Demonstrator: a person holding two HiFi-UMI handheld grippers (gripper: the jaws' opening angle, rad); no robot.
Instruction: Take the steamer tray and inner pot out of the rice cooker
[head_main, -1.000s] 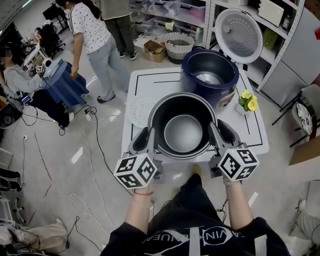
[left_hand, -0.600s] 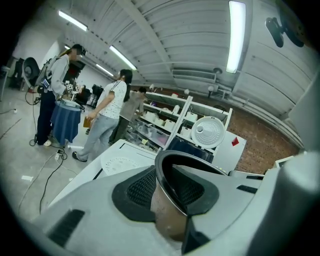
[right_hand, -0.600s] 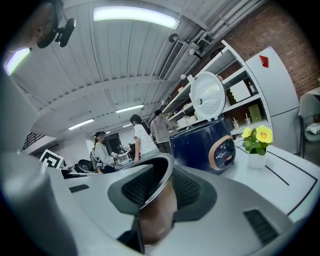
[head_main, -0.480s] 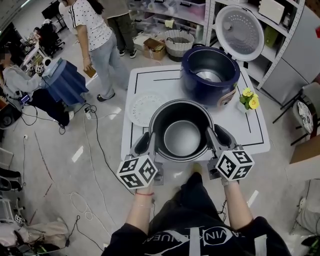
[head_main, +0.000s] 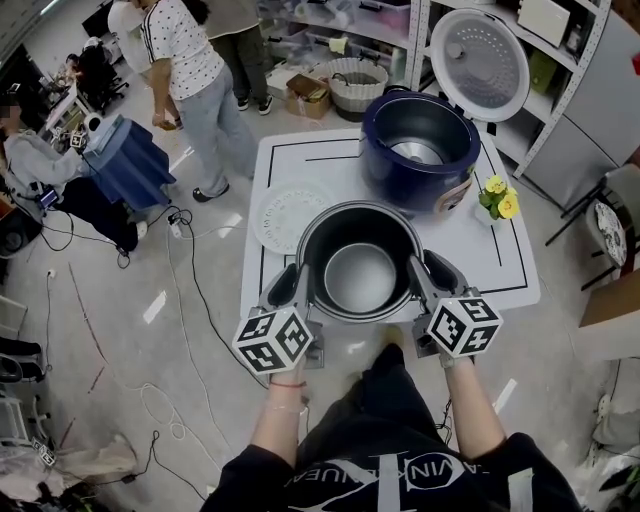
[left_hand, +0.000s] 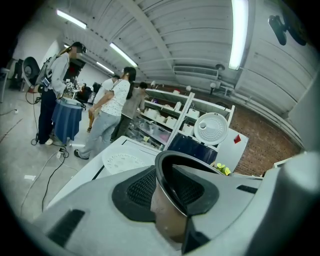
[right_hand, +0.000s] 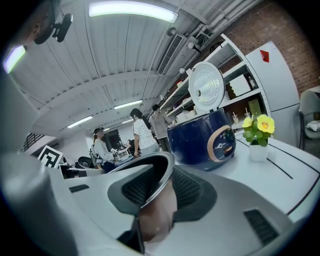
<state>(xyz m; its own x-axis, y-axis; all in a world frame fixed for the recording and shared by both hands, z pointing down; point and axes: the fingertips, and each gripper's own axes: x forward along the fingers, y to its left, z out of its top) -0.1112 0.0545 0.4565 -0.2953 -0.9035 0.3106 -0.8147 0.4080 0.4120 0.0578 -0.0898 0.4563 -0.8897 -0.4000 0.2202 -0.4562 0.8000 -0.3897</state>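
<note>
The black inner pot is out of the blue rice cooker and sits low over the white table's front half. My left gripper is shut on the pot's left rim, and my right gripper is shut on its right rim. In the left gripper view the rim runs between the mesh pads. The right gripper view shows the rim pinched the same way. The white perforated steamer tray lies flat on the table, left of the pot. The cooker's lid stands open.
A small pot of yellow flowers stands right of the cooker. Shelving lines the back. People stand and sit at the far left near a blue-covered stand. Cables trail on the floor left of the table.
Both grippers have sunk with the inner pot, which now looks smaller and closer to the table. A person in the background has shifted slightly.
</note>
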